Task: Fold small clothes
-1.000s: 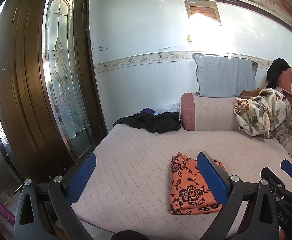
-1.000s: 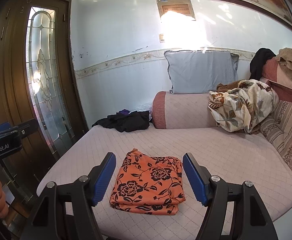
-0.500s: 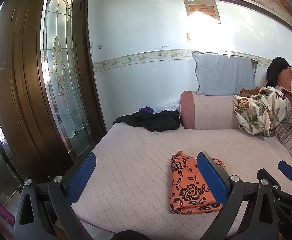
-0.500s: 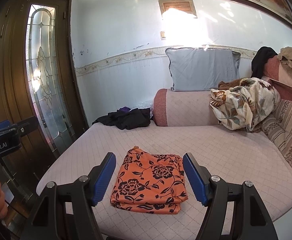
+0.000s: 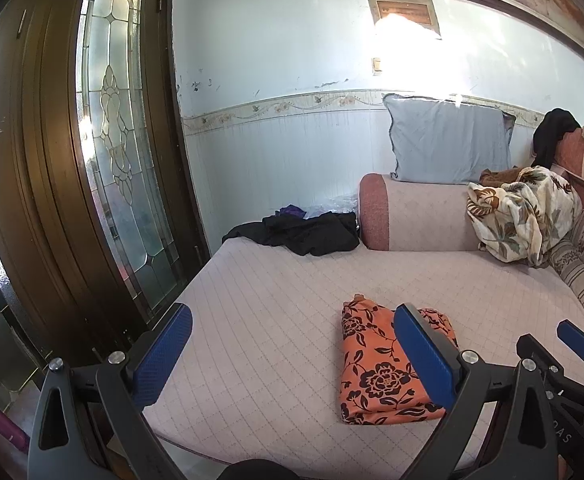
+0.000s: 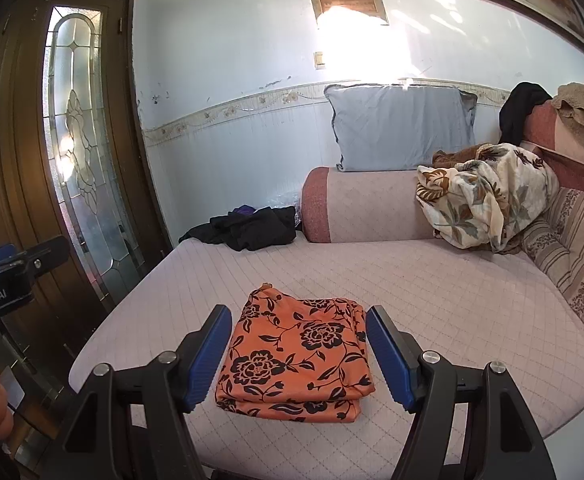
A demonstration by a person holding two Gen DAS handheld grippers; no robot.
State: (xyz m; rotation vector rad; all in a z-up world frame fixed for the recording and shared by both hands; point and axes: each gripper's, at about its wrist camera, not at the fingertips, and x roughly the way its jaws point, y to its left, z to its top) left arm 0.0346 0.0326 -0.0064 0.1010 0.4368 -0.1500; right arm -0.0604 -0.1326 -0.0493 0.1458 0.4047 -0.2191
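I hold a pair of tongs in each hand above the near edge of a daybed covered in a pale quilted mattress (image 6: pixel 432 292). My left tongs (image 5: pixel 292 356) are spread wide and hold nothing; my right tongs (image 6: pixel 298 356) are also spread and empty. The folded orange cloth with black flowers (image 6: pixel 298 354) lies flat on the mattress near the front edge, seen between the blue pads of my right tongs but not touched by them. From the left camera the same cloth (image 5: pixel 376 368) sits to the right, partly hidden behind my left tongs' right pad. Nothing lies between the tongs and the cloth. Farther back, at the far left corner of the mattress, a heap of black clothing (image 6: pixel 248 228) rests well apart from the cloth, with a bit of purple fabric behind it. A pink bolster (image 6: pixel 364 206) runs along the back, with a grey-blue pillow (image 6: pixel 400 126) standing on it against the wall. A crumpled cream floral blanket (image 6: pixel 488 196) is piled at the right end of the bolster, beside a striped backrest cushion (image 6: pixel 568 248). A dark wooden door with a leaded glass panel (image 6: pixel 76 148) stands to the left.
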